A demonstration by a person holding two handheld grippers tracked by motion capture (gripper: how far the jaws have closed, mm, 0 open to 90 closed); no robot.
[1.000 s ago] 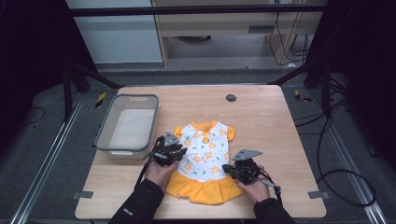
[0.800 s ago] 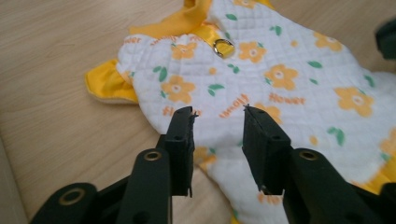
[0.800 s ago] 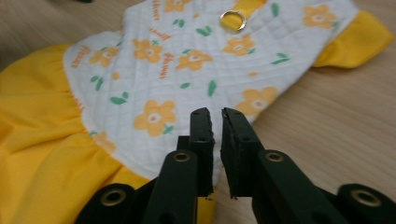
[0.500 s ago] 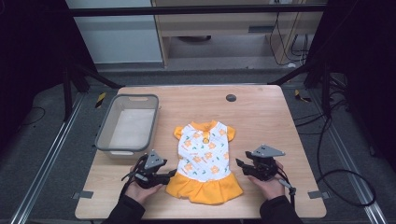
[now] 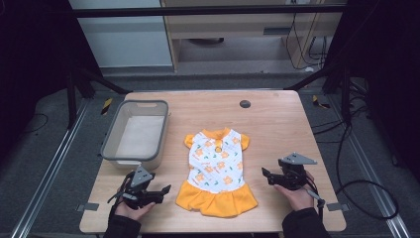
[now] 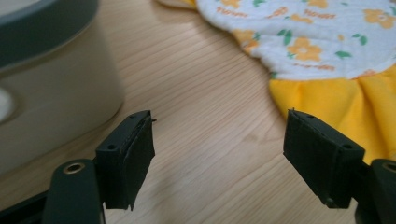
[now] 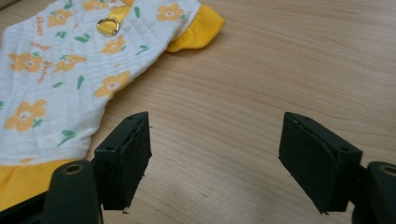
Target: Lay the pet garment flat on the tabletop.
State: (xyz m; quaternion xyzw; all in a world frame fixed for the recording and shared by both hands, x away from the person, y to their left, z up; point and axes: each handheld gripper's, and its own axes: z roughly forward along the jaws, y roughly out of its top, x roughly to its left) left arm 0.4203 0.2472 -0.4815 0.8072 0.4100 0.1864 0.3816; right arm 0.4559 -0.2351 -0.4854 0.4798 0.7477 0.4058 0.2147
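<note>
My left gripper (image 5: 159,192) sits by the grey bin (image 5: 115,144), jaws just opened wide, nothing between them. The little dress (image 5: 216,168) lies flat mid-surface (image 5: 277,124). My right gripper (image 5: 267,175), likewise freshly spread and empty, sits beside it.

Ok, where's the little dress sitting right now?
In the high view the floral dress lies flat near the table's front edge, between the left tool and right tool, just right of the grey bin.

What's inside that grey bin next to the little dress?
The bin looks empty: only its pale bottom shows. Its near wall hides a strip of the floor inside, so something small and flat there could go unseen.
</note>
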